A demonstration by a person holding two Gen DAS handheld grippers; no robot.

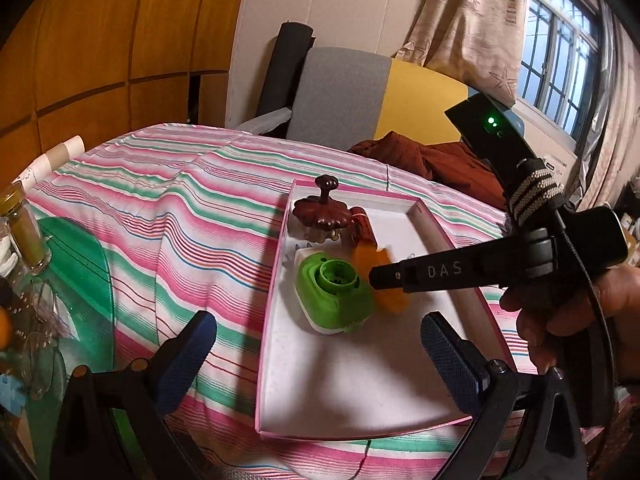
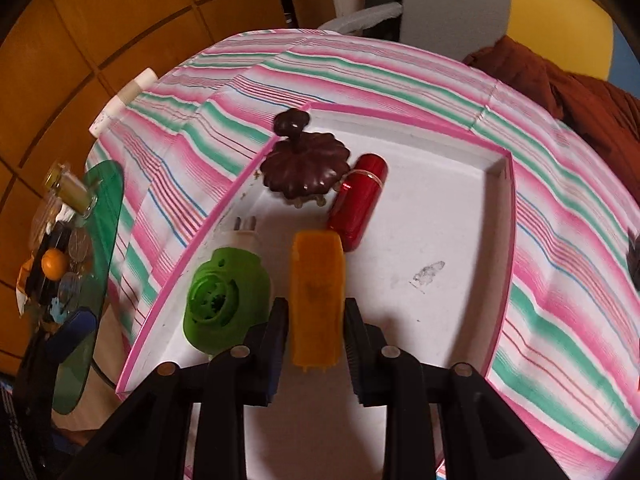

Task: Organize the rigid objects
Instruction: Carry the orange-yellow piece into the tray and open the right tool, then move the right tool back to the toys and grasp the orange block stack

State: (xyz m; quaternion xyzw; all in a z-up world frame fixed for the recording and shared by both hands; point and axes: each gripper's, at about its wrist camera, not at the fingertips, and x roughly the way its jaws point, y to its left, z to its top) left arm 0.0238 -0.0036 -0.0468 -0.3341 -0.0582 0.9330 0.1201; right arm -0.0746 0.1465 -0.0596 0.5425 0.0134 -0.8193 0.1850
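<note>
The letters "DAS" are printed in pale capitals on the right gripper (image 1: 374,278) finger, at 3 o'clock in the left wrist view. No other text is legible.

Left wrist view: right gripper (image 1: 374,280) arm covers most of orange block (image 1: 386,276) and red capsule (image 1: 362,228). Clutter on green glass shelf (image 1: 80,264) at left edge cut off, unidentifiable. Right wrist view: green plug device (image 2: 228,300) partly behind finger (image 2: 276,332), lower center.

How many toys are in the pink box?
4: brown lid at the back corner, red tube beside it, green thing by the left wall, orange block in the right gripper.
</note>
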